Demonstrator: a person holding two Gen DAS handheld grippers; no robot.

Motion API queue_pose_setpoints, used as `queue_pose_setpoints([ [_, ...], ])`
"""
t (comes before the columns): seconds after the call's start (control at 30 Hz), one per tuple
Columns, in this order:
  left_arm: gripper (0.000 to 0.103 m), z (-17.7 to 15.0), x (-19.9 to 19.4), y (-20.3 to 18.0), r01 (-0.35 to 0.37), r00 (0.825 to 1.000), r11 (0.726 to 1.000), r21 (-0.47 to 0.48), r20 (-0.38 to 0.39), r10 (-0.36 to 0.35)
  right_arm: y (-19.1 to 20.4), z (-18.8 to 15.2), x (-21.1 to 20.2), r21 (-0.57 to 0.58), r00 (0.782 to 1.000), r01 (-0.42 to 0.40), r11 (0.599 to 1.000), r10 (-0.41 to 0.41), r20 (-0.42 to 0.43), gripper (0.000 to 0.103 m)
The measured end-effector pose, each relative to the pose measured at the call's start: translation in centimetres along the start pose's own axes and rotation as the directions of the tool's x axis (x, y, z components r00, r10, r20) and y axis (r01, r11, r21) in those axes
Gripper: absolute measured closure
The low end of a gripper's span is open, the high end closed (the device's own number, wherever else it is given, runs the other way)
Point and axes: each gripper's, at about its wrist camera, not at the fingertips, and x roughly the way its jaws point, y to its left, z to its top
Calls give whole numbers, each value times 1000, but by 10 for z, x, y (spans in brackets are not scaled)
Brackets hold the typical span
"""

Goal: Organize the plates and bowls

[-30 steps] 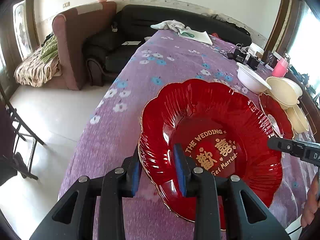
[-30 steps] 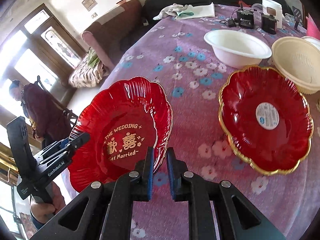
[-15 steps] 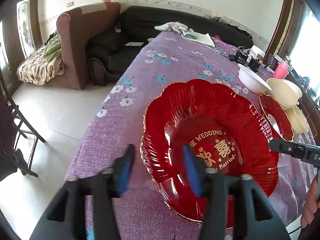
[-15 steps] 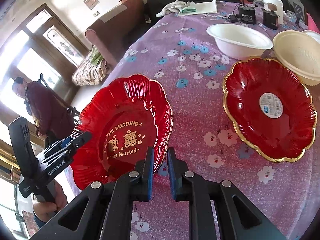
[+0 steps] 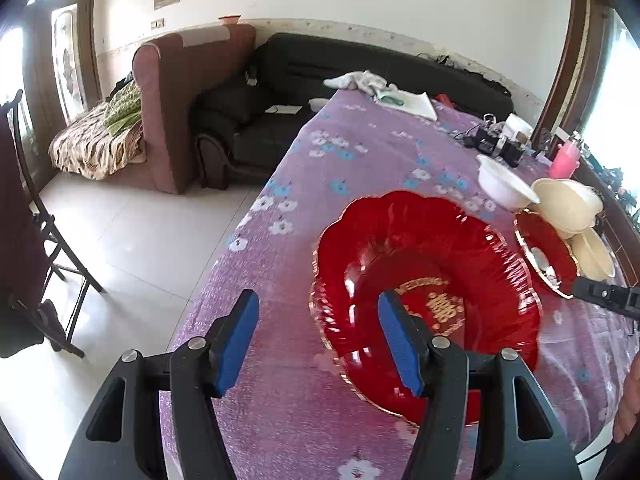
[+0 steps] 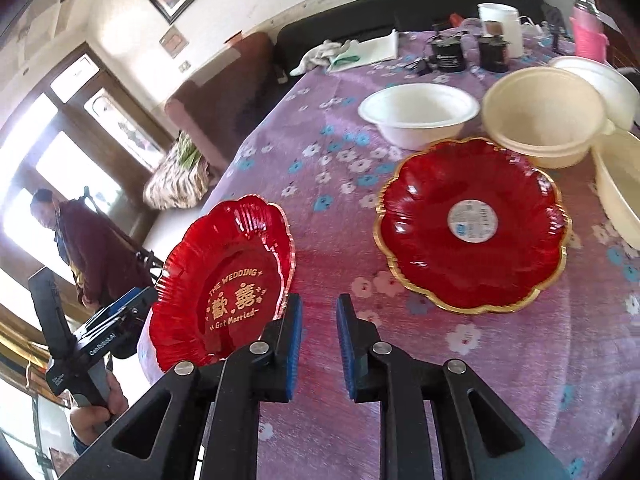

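While opening with nothing between the jaws, right gripper (image 6: 319, 312) just right of wedding plate (image 6: 224, 280) at table edge; left gripper (image 5: 316, 312) open, loosely astride its left rim. Second plate (image 6: 472, 264) farther right, nearer right gripper.

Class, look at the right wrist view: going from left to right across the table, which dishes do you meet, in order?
Red wedding plate → white bowl → red gold-rimmed plate with a sticker → cream bowl. The bowls at the far right edge overlap, so I leave them out.
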Motion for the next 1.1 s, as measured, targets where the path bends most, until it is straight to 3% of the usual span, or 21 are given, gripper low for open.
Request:
queue_pose_setpoints([
  [0.17, 41, 3, -17, -21, 28, 999, 999, 36, 32, -30, -17, -5, -15, 32, 999, 15, 999, -16, 36, 74],
  [0.4, 35, 5, -29, -64, 96, 994, 990, 105, 41, -101, -42, -16, -34, 87, 996, 31, 996, -38, 80, 71],
  [0.67, 35, 0, -26, -123, 193, 981, 963, 187, -15, -194, -71, -26, -53, 150, 991, 52, 987, -69, 117, 69],
  [0.87, 35, 5, -12, -167, 220, 975, 945, 241, -59, -212, -97, -33, -75, 205, 980, 64, 977, -100, 170, 68],
  [1.1, 35, 27, 24, -208, 243, 968, 944, 223, -116, -221, -125, -36, -82, 263, 976, 51, 963, -104, 190, 69],
])
